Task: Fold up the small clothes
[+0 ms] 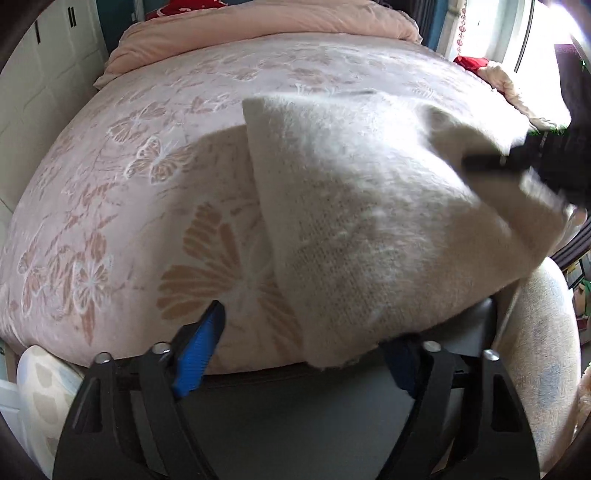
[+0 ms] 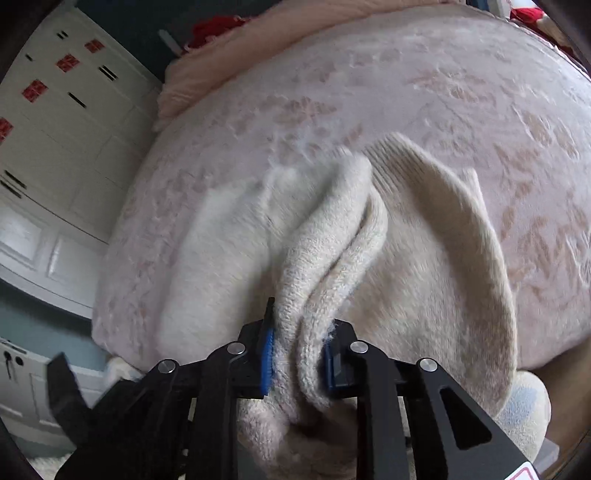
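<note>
Pink butterfly-patterned bedding covers the bed that serves as the work surface, with white cupboard doors off to the left and a rolled peach quilt along the far edge. Nearest the left side, the left hand-held gripper stands wide, its blue pads apart; the near corner of the cream knitted garment droops over its right finger, but nothing is pinched there. Moving right, the garment hangs partly lifted above the bed, one edge raised toward the right hand-held gripper, which is narrow and clamped on a bunched, doubled fold of the knit. In the right wrist view the rest of the garment spreads away from that clamp across the bedding, with a ribbed cuff or hem lying at the far end.

I judge that the main risk is uneven tension: with only one side gripped, pulling the fold over could drag the whole piece across the slippery quilted cover instead of creasing it. The thick bunch in the right clamp may also slip out, or the fold may land crooked if the left side closes on too little cloth
</note>
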`<state>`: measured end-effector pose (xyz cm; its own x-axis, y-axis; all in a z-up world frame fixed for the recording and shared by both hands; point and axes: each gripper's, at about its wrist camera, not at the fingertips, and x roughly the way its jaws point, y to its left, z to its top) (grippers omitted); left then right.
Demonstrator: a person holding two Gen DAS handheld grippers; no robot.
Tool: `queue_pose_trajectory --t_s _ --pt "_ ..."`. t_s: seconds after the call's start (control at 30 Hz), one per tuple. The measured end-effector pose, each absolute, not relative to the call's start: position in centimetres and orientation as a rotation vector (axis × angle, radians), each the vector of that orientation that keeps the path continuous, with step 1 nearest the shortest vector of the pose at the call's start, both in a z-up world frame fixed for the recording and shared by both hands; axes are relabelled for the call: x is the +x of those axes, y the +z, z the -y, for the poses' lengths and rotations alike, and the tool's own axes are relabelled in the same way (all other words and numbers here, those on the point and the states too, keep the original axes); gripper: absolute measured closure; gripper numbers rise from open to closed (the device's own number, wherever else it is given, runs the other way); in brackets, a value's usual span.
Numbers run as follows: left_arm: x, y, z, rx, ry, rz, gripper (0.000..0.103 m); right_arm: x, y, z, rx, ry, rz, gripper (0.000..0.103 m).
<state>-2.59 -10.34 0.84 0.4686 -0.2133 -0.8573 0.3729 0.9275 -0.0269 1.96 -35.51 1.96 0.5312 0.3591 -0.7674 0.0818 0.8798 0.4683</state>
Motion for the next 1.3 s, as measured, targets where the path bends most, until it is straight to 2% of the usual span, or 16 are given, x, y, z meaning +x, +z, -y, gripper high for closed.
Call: queue_pose_trajectory --t_s 0.07,0.2,0.27,0.37,0.43,0.5,0.6,0.7,0.73,0.77,0.87,0.9,1.0,1.13,1.23,1.3 --pt "-2.7 1.5 10.6 0.171 -0.391 -1.006 0.047 1.3 6.4 36.3 0.498 0.223 -0.894 0.087" --pt "-2.4 2.0 11.8 0.156 -0.427 -1.022 0.052 -0.6 11.1 38.4 0.382 0.157 -0.775 0.087" --pt "-2.1 1.5 12.5 0.158 -0.440 -1.043 0.052 -0.6 8.2 41.0 0.359 0.057 -0.849 0.087" --pt "-2.3 0.8 13.6 0.186 -0.460 -1.053 0.051 -0.1 -1.0 44.7 0.457 -0.033 -1.071 0.085" --pt "-2.7 0.4 14.2 0.218 -0.473 -1.061 0.051 -1.2 -4.2 45.7 0.572 -0.010 -1.068 0.080" --pt "-3.1 0.5 14.4 0.256 -0.470 -1.062 0.051 -1.9 -3.1 46.3 0.633 -0.001 -1.020 0.076" --pt "-3.6 1.9 13.4 0.241 -0.506 -1.062 0.051 -2.3 0.1 46.1 0.528 -0.073 -0.979 0.071" --pt "-4.2 4.4 12.2 0.201 -0.537 -1.045 0.050 -3.6 3.7 45.6 0.425 -0.090 -0.898 0.071" --pt "-4.2 5.4 11.8 0.164 -0.546 -1.034 0.047 -4.2 4.8 45.3 0.419 -0.069 -0.878 0.071" --pt "-4.3 6.7 11.5 0.116 -0.555 -1.006 0.044 -4.6 5.7 44.7 0.417 -0.027 -0.865 0.074" --pt "-3.8 9.1 12.4 0.071 -0.576 -0.941 0.041 -4.5 5.9 42.5 0.420 0.091 -0.880 0.094" --pt "-3.3 9.3 13.1 0.080 -0.577 -0.932 0.041 -4.3 5.5 41.2 0.434 0.139 -0.911 0.096" --pt "-1.8 8.5 14.4 0.123 -0.511 -0.957 0.041 -3.4 4.6 36.9 0.426 0.231 -0.955 0.096" --pt "-1.1 8.7 12.2 0.080 -0.443 -0.959 0.041 -1.3 4.7 31.4 0.345 0.318 -0.951 0.096" --pt "-0.9 8.8 9.9 0.093 -0.371 -0.949 0.037 1.3 -1.4 27.8 0.282 0.340 -1.141 0.096" --pt "-0.7 8.4 8.6 0.062 -0.346 -0.976 0.037 1.4 -3.1 27.2 0.336 0.376 -1.134 0.101"
